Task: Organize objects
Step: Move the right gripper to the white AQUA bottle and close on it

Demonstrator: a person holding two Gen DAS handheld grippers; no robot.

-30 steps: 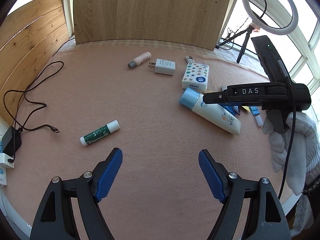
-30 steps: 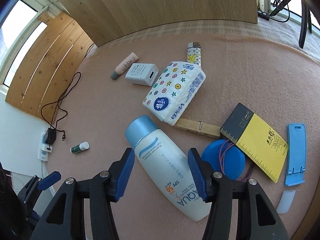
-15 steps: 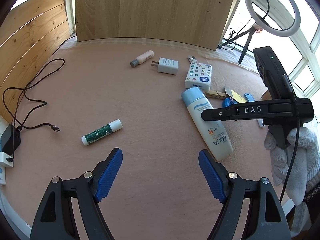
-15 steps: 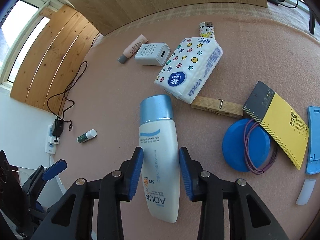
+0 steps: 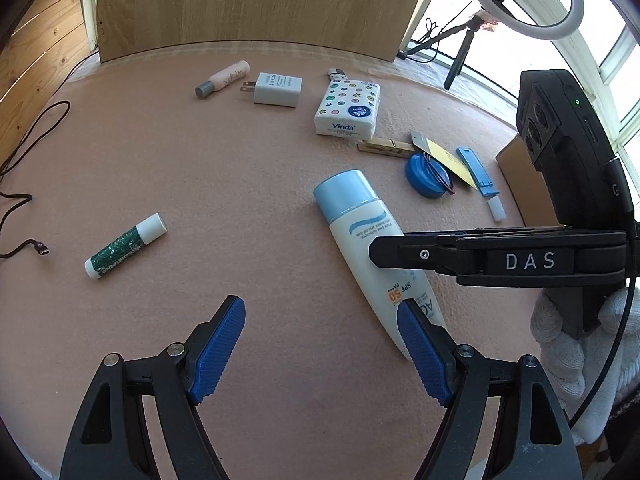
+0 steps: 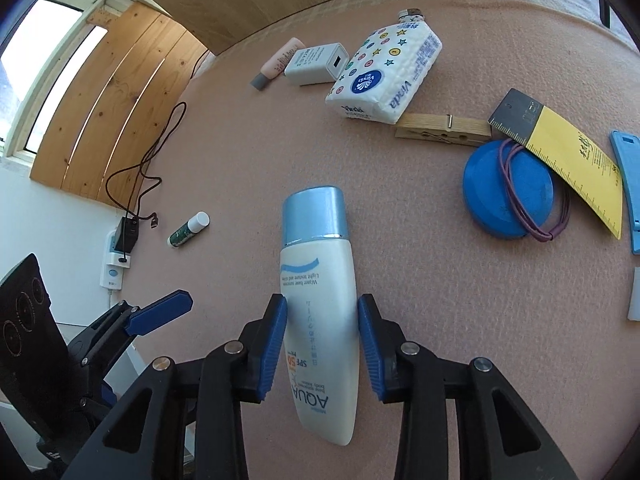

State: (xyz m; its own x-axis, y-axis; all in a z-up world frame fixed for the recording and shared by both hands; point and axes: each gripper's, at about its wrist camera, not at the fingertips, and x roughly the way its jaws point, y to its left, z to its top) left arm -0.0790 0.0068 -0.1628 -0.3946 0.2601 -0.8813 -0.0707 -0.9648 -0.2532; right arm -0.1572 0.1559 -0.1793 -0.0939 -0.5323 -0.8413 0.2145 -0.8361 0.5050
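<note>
A white sunscreen bottle (image 6: 320, 264) with a light blue cap lies lengthwise between my right gripper's (image 6: 322, 308) blue pads, which press on both of its sides. In the left wrist view the same bottle (image 5: 360, 224) slants across the pink mat, its tail beside my left gripper's right fingertip (image 5: 416, 332). My left gripper (image 5: 320, 320) is open over bare mat with nothing between its fingers. A green lip balm stick (image 5: 126, 246) lies to its upper left.
At the back lie a pink tube (image 5: 224, 80), a white charger (image 5: 276, 89) and a tissue pack (image 5: 347, 110). To the right are a clothespin (image 5: 386, 148), a blue lid (image 5: 426, 176), a yellow ruler card (image 5: 444, 158) and a cardboard box (image 5: 520, 184). A black cable (image 5: 24, 200) trails at the left edge.
My right gripper closed on the sunscreen bottle, turned it and drew it away from the tissue pack towards the left gripper. My left gripper sank closer to the mat.
</note>
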